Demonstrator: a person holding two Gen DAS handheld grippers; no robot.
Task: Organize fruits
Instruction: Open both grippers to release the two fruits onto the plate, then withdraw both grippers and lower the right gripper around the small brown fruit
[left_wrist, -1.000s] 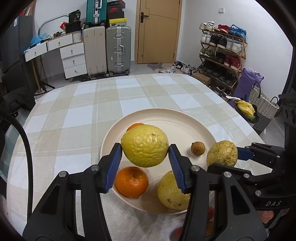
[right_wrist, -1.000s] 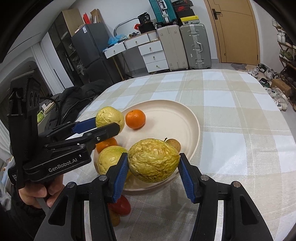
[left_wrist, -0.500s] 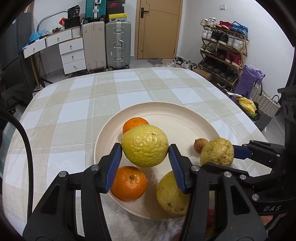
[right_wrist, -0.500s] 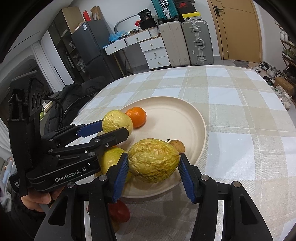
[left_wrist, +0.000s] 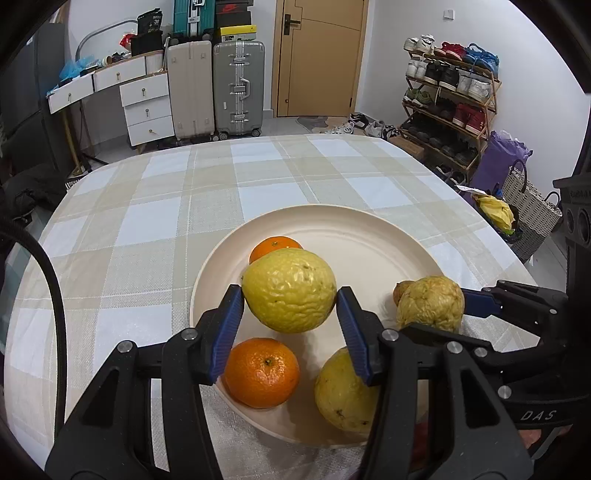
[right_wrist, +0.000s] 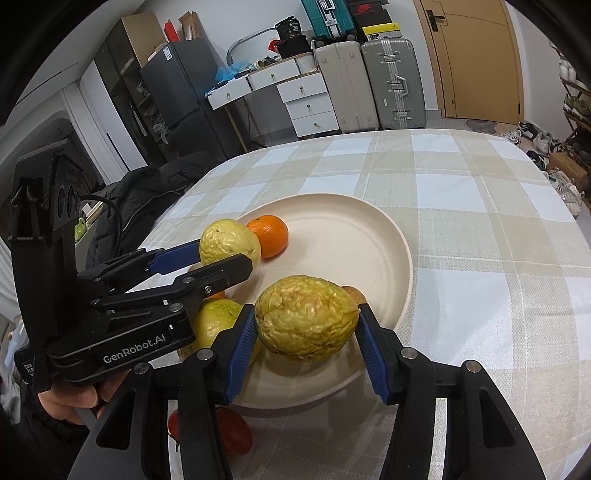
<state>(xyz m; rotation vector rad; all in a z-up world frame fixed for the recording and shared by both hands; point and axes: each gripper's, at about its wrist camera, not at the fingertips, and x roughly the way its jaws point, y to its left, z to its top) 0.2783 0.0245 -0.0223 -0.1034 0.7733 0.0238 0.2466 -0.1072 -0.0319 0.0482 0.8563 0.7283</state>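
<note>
My left gripper (left_wrist: 290, 325) is shut on a wrinkled yellow fruit (left_wrist: 289, 290) and holds it above the cream plate (left_wrist: 369, 229). My right gripper (right_wrist: 306, 349) is shut on a duller yellow-brown wrinkled fruit (right_wrist: 306, 318) over the plate's near rim (right_wrist: 402, 243); this fruit also shows in the left wrist view (left_wrist: 430, 303). On the plate lie two oranges (left_wrist: 262, 373) (left_wrist: 275, 245), a third yellow fruit (left_wrist: 341, 393) and a small brown fruit (left_wrist: 400, 290), partly hidden.
The plate sits on a checked tablecloth (left_wrist: 147, 229). Small red fruits (right_wrist: 232, 430) lie on the cloth just off the plate's near edge, under my right gripper. The left gripper body (right_wrist: 122, 325) stands close on the left of the right wrist view.
Both grippers have moved forward over the plate with their fruits still held. The right-held fruit now sits in front of the small brown fruit.
</note>
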